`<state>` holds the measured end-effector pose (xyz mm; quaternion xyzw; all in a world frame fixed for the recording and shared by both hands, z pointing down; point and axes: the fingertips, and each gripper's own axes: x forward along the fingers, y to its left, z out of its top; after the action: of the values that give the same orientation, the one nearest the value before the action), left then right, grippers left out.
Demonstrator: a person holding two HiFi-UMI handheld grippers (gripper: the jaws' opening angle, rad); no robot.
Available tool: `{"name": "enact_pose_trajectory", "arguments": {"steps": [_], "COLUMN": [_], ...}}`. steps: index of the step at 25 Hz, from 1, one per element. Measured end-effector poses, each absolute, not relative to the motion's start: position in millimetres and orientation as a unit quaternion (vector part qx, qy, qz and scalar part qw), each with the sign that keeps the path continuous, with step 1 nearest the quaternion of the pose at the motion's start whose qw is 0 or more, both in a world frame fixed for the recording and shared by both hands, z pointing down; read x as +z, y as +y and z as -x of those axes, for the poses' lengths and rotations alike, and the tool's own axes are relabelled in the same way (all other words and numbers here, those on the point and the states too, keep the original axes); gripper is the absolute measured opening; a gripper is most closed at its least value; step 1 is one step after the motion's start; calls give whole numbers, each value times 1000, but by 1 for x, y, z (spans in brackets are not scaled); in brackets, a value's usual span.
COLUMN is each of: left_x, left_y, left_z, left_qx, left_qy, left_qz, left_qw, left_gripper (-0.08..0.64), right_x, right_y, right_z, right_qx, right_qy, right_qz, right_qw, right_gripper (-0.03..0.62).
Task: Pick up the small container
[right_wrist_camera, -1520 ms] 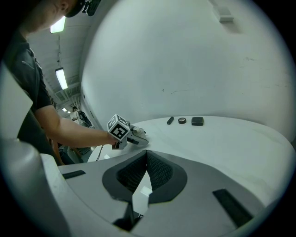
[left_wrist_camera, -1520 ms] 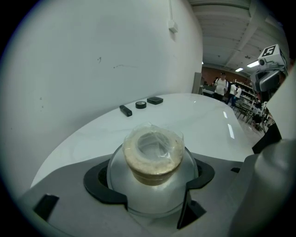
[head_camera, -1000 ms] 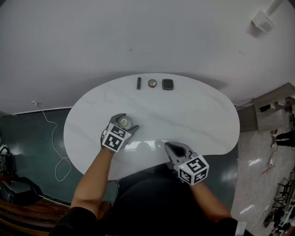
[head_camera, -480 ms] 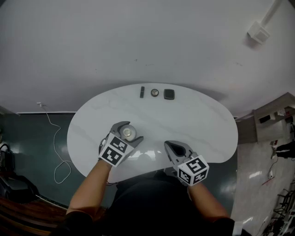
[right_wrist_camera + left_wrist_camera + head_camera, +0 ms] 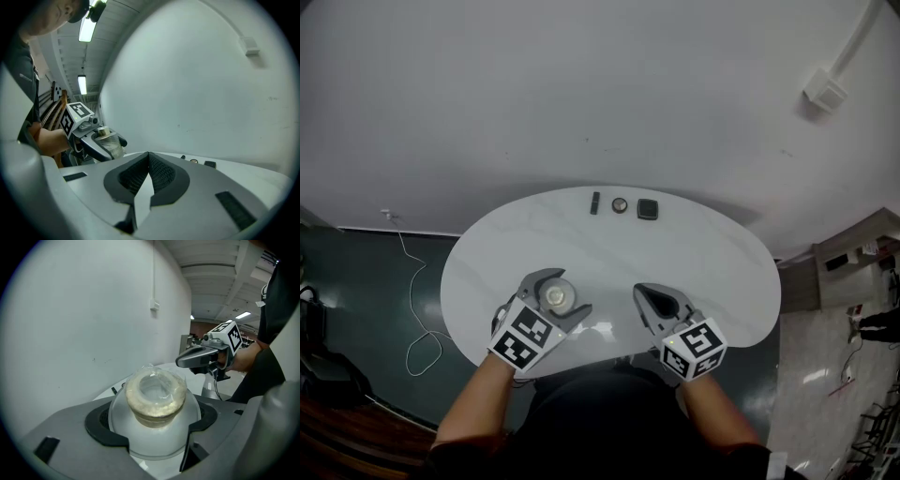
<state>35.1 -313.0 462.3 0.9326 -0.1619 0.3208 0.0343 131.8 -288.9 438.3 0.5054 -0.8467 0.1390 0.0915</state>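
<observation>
- Compared with a second ago, left gripper (image 5: 560, 293) has come back toward the near edge of the table (image 5: 712, 262), and the small container (image 5: 555, 297) has come with it. The right gripper (image 5: 645, 296) has barely budged.
- Left claw is pinching the container around its wider white base, one jaw on each side. Its own view shows the crinkly clear top poking up between them.
- From the right gripper view, the container looks like it's hanging a bit above the table near that front edge, not sitting on it. That's my read though, since I can't see the gap directly.
- Right claw is pressed together with nothing in it, parked over the table's near edge, off to the side of the container.
- Three small bits (image 5: 621, 204) sit in a row at the table's far edge, untouched.
- Progress-wise, the grab is done and the lift seems underway or basically finished. At most there's a little more raising left.
</observation>
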Motion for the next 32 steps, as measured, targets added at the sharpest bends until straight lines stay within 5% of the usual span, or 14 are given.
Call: {"name": "enact_pose_trajectory", "arguments": {"steps": [32], "left_x": [435], "left_y": [-300], "left_z": [-18], "left_qx": [337], "left_qy": [-180], "left_qz": [-924], "left_qw": [5], "left_gripper": [345], "right_x": [417], "right_y": [-303], "right_z": [-124], "right_qx": [109], "right_qy": [-857], "right_qz": [-497], "right_qw": [80], "right_gripper": [-6]}}
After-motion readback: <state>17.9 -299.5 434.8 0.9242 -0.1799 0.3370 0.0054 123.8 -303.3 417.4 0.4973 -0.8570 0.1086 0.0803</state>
